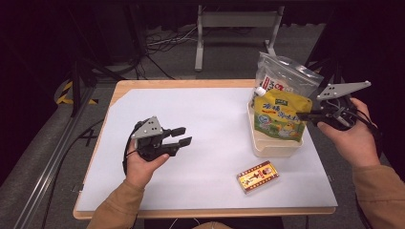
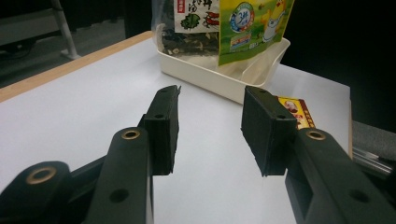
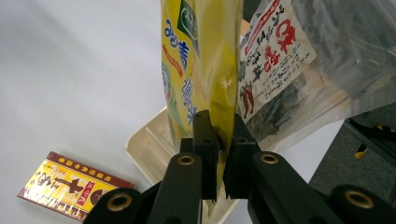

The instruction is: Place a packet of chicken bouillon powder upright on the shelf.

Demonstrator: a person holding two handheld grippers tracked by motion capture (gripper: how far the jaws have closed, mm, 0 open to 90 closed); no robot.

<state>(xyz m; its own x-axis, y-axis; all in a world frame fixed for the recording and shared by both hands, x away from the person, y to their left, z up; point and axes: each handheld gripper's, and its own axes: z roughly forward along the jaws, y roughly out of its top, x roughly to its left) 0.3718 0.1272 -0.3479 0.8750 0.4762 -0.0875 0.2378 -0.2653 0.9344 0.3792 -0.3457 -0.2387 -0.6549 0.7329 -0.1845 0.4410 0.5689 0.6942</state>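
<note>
A yellow snack pouch point(image 1: 279, 117) stands in a cream tray point(image 1: 274, 147) at the right of the table, its edge pinched by my right gripper point(image 1: 305, 116), which is shut on it. The right gripper view has the pouch point(image 3: 201, 70) rising between the closed jaws point(image 3: 220, 140). Behind it stands a clear bag point(image 1: 282, 78) with a red-and-white label point(image 3: 273, 60). My left gripper point(image 1: 181, 135) rests on the white sheet at the left, open, with nothing between its pads point(image 2: 161, 126). It points toward the tray point(image 2: 219, 79) and the pouch point(image 2: 252, 25).
A small red-and-yellow box point(image 1: 258, 176) lies flat on the sheet in front of the tray, also seen as the box point(image 2: 296, 112) and the box point(image 3: 70, 184). The white sheet point(image 1: 205, 114) covers most of the wooden table. Cables and a metal stand lie on the floor beyond.
</note>
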